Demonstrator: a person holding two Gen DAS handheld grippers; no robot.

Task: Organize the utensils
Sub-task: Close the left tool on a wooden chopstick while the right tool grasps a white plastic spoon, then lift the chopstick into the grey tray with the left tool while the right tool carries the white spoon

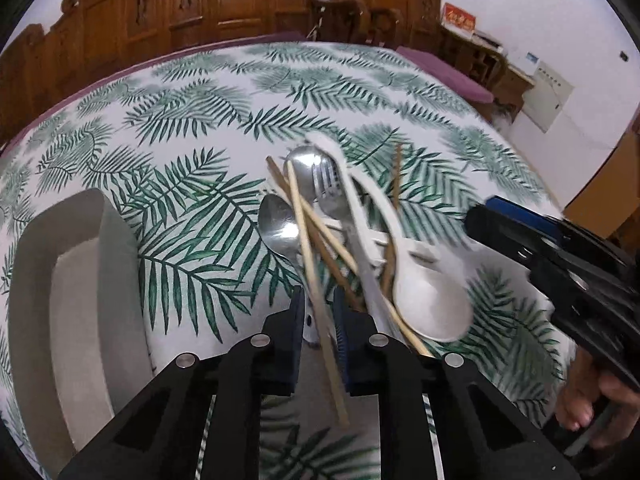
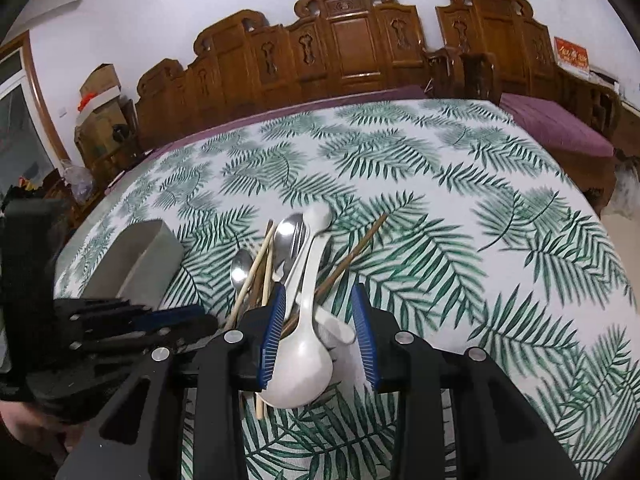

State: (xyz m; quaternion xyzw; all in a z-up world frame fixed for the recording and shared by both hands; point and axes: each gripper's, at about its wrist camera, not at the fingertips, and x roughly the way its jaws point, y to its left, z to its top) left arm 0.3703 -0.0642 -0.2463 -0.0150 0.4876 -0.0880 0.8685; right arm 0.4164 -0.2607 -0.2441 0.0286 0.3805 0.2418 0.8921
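The left hand-held gripper (image 1: pixel 318 322) has nearly closed on one pale chopstick (image 1: pixel 308 256) from the utensil pile ahead. It should lift slowly to clear the crossing sticks, then carry it to the grey tray (image 1: pixel 76 280) at its left. The right hand-held gripper (image 2: pixel 318 334), wide open and empty, straddles the white plastic spoon (image 2: pixel 300 360).

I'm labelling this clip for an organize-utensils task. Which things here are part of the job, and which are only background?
Part of the job:
light chopstick, between the left gripper jaws
white spoon, between the open right gripper jaws
metal spoons
fork
grey tray

Only background:
carved wooden chairs
cardboard boxes
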